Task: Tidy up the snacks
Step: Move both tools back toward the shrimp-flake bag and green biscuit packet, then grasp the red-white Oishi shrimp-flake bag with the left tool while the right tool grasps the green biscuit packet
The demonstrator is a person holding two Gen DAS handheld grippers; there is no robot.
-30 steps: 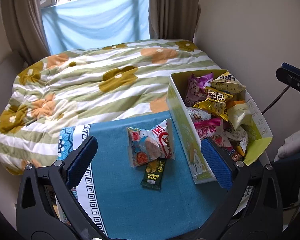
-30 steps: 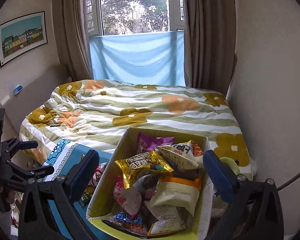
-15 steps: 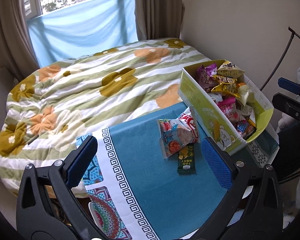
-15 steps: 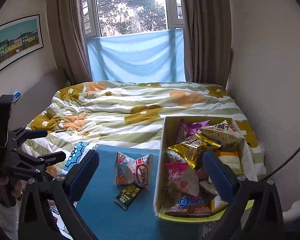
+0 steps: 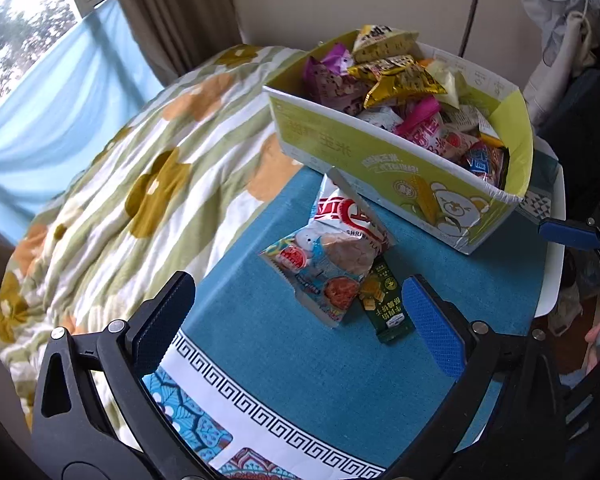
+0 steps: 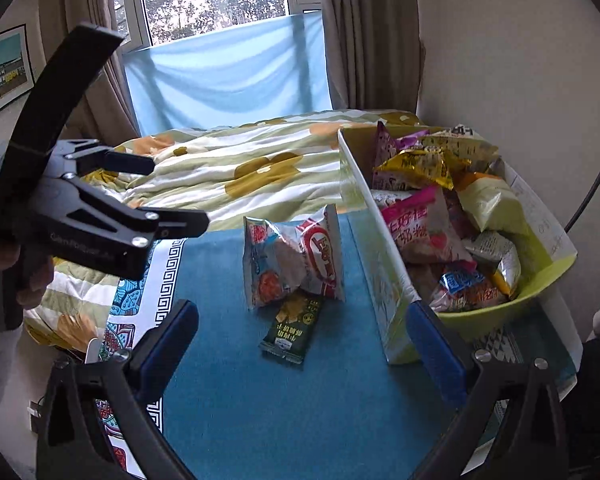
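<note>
Snacks loose on desk (image 5: 284, 364): left wrist view has left tool (image 5: 300, 316) spread wide, empty, above the shrimp-chip bags (image 5: 332, 256) and green bar (image 5: 386, 306), box (image 5: 380, 156) just beyond. Right wrist view: right tool (image 6: 300, 344) also wide, empty, near the green bar (image 6: 290, 330); bags (image 6: 292, 262) lean beside box (image 6: 384, 276). Best pinch one pack flat-on, lift over the wall.
</note>
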